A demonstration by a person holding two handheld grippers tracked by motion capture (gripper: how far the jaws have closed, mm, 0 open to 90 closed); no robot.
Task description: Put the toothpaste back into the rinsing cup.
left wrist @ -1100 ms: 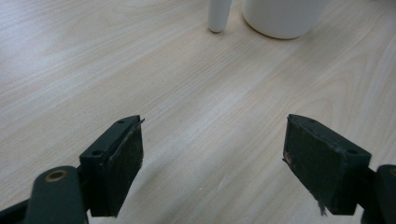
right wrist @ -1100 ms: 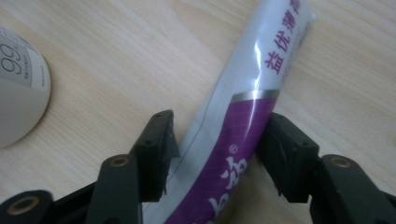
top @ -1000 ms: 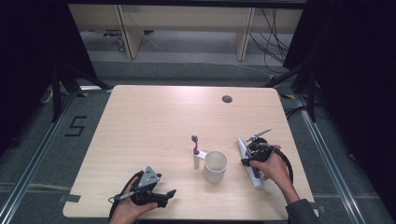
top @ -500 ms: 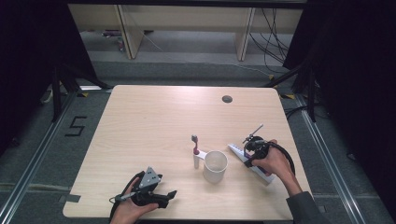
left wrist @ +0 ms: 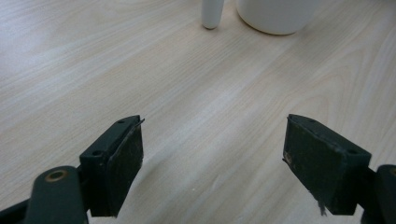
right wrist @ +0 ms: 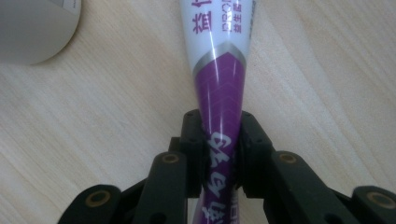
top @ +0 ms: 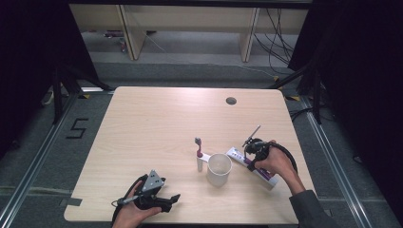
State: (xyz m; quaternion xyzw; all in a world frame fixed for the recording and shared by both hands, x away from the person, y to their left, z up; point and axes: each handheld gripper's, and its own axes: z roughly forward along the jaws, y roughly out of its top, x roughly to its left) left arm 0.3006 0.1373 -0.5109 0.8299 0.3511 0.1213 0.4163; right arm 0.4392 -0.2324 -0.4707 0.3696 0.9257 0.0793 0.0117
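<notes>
The right gripper (right wrist: 219, 144), jaws just closing, clamps the toothpaste tube (right wrist: 219, 79) right of the cup (top: 219, 168) (white); the left gripper (left wrist: 212, 158) gapes empty, near the cup.

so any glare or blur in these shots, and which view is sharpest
High view: even light on the table, dark surroundings, small things soft. Left gripper view: jaws sharp, the cup cut off at the top edge, a pale sheen on the wood. Right gripper view: sharpest, a white glare streak along the tube between the pads.
</notes>
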